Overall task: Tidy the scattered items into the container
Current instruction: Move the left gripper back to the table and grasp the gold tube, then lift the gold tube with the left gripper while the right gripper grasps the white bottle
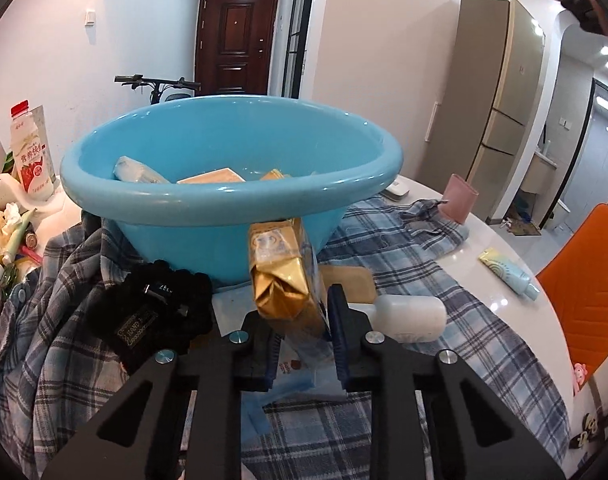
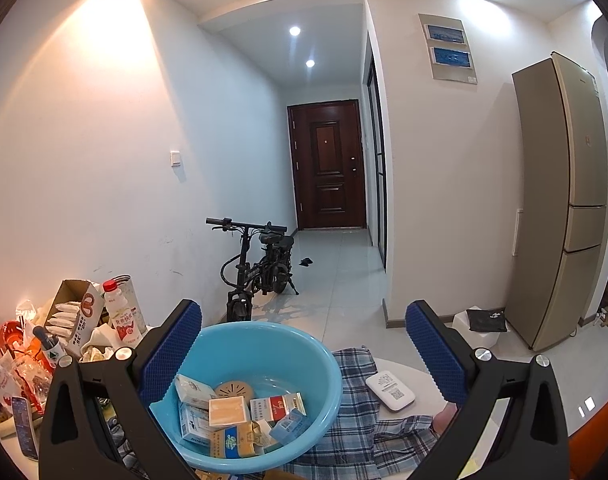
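Note:
A blue plastic basin point(image 1: 232, 196) stands on a plaid shirt point(image 1: 404, 248) spread over the table. It holds several small boxes point(image 2: 229, 411). My left gripper point(image 1: 304, 320) is shut on a gold wrapped packet point(image 1: 282, 276), held upright just in front of the basin's near wall. Beside it lie a black fuzzy item point(image 1: 156, 304), a white bottle point(image 1: 408, 316) on its side and a tan flat piece point(image 1: 354, 280). My right gripper point(image 2: 306, 354) hangs open above the basin point(image 2: 328, 364) with nothing between its blue pads point(image 2: 176, 352).
A pale tube point(image 1: 508, 272) and a pink cup point(image 1: 458, 200) sit on the white table at the right. A white device point(image 2: 390, 390) lies beyond the shirt. Snacks and a milk bottle point(image 1: 30, 156) crowd the left edge. An orange chair point(image 1: 584, 280) stands at the right.

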A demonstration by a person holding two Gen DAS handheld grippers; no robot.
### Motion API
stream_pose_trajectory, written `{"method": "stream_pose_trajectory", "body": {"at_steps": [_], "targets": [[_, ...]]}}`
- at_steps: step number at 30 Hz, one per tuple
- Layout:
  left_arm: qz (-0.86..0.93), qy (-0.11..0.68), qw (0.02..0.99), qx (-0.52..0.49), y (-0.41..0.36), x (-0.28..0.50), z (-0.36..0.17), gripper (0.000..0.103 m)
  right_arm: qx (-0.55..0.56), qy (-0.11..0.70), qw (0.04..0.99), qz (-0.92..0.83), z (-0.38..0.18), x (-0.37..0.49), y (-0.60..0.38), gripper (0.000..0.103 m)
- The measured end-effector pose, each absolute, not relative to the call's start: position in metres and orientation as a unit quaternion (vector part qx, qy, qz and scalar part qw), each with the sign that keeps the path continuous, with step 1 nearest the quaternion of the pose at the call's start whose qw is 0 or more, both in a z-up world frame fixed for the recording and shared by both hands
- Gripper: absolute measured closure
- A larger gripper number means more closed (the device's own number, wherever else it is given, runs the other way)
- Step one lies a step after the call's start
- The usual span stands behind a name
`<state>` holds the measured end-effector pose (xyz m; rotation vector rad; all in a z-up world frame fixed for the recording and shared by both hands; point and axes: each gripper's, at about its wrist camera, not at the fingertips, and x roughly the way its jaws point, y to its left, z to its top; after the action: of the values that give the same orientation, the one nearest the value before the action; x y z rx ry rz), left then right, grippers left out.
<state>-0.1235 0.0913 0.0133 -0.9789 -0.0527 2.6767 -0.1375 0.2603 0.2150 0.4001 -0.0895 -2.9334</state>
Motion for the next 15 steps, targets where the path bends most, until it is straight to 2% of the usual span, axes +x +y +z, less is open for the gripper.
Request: {"method": "stream_pose_trajectory", "body": {"at_steps": [15], "targets": [[0.937,-0.014,0.173,-0.304,0.076,-0.073,0.036,0.086,0.137,-0.009,0.076,-0.988,0.217,-0.134,0.256,0.000]]}}
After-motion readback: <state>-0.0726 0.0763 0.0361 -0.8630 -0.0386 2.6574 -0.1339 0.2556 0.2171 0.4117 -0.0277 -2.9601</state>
